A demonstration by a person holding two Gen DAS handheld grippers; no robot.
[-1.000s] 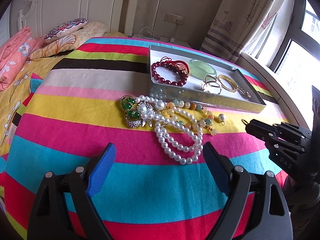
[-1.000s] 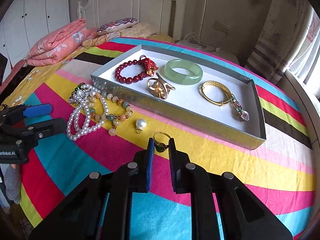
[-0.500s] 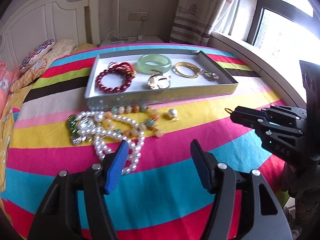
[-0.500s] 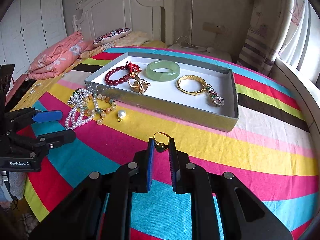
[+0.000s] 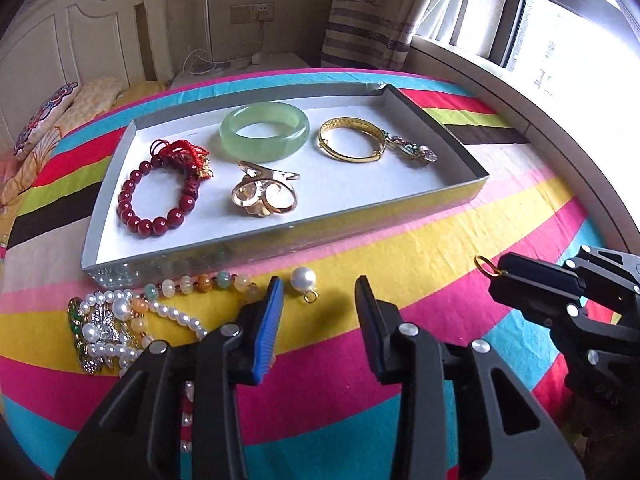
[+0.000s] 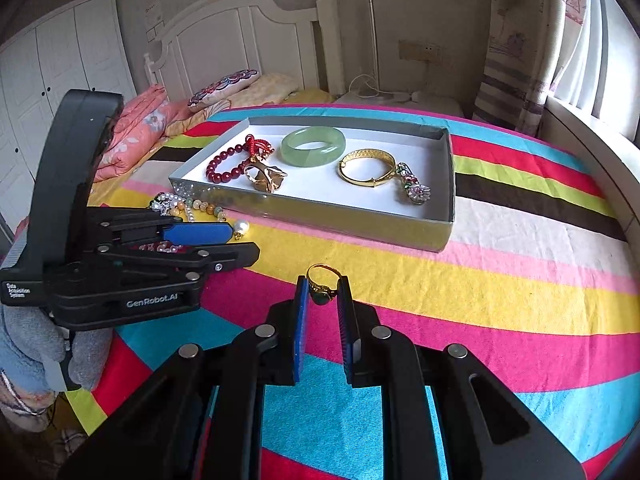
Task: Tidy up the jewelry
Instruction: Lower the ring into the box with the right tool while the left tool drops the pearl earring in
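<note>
Striped bedspread (image 6: 520, 280); "GenRobot.AI" on left gripper (image 6: 236, 244).

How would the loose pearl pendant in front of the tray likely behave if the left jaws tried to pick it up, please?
The pearl pendant is round and glossy, so it may roll or slip. It looks small and light. Its gold loop might offer a surer grip.

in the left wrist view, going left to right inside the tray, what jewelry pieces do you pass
Red bead bracelet → gold flower ring → green jade bangle → gold bangle → jeweled flower charm, all lying in the tray.
</note>
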